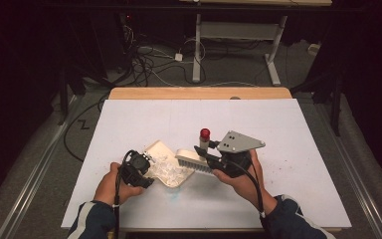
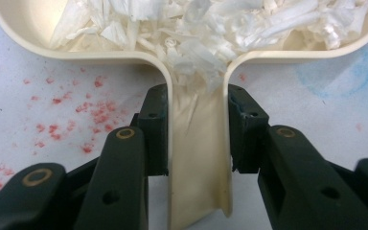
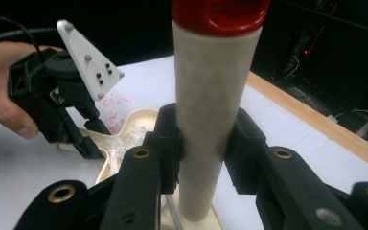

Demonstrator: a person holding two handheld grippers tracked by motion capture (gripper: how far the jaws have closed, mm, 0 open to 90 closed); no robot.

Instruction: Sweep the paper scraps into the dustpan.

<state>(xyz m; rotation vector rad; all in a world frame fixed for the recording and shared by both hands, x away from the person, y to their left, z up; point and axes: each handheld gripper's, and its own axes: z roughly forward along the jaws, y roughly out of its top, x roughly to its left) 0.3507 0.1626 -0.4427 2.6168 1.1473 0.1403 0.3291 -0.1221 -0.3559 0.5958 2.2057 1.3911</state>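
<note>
A cream dustpan [image 1: 160,149] lies on the white table, loaded with white shredded scraps [image 2: 196,28]. My left gripper [image 2: 197,129] is shut on the dustpan's narrow handle [image 2: 199,182], its pads pressing both sides. In the high view that left gripper [image 1: 148,170] sits at the pan's near left end. My right gripper [image 3: 206,143] is shut on the brush handle [image 3: 211,81], a cream cylinder with a red cap [image 3: 220,12]. The brush head [image 1: 191,162] rests bristles down at the pan's right edge, and the handle [image 1: 205,142] stands upright.
Red specks [image 2: 91,110] and a faint blue smudge [image 2: 359,72] mark the white table sheet. A wooden strip [image 1: 199,93] edges the far side. Beyond it are a desk frame [image 1: 273,55] and floor cables [image 1: 149,64].
</note>
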